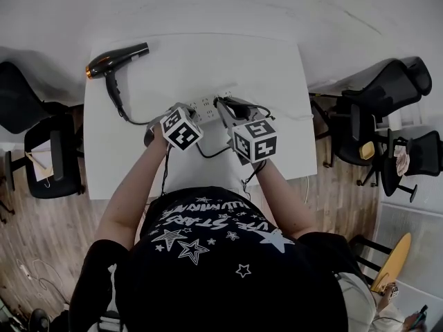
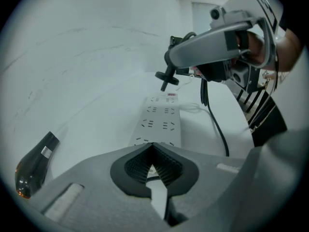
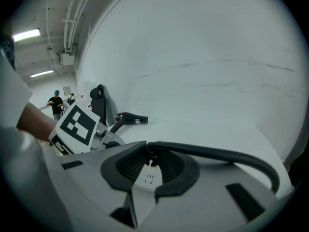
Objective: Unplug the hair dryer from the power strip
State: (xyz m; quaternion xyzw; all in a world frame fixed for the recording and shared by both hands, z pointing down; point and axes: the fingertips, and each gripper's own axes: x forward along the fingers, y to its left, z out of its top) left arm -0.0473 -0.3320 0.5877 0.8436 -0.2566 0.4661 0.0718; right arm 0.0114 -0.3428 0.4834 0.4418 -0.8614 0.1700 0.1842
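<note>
A black hair dryer (image 1: 114, 61) lies at the white table's (image 1: 263, 61) far left corner, and its black cord (image 1: 124, 113) runs toward me. The white power strip (image 1: 206, 104) lies mid-table. My right gripper (image 1: 223, 104) is shut on the black plug (image 2: 166, 79), which hangs clear above the strip (image 2: 161, 120) with its cord (image 2: 215, 122) trailing down. In the right gripper view the cord (image 3: 217, 154) leaves the gripper (image 3: 150, 153) to the right. My left gripper (image 2: 153, 148) is shut, its tips at the strip's near end, nothing visible between them.
Black office chairs stand to the left (image 1: 41, 151) and right (image 1: 391, 92) of the table, on a wooden floor. A white wall lies beyond the table's far edge. In the right gripper view a person (image 3: 55, 103) stands far off.
</note>
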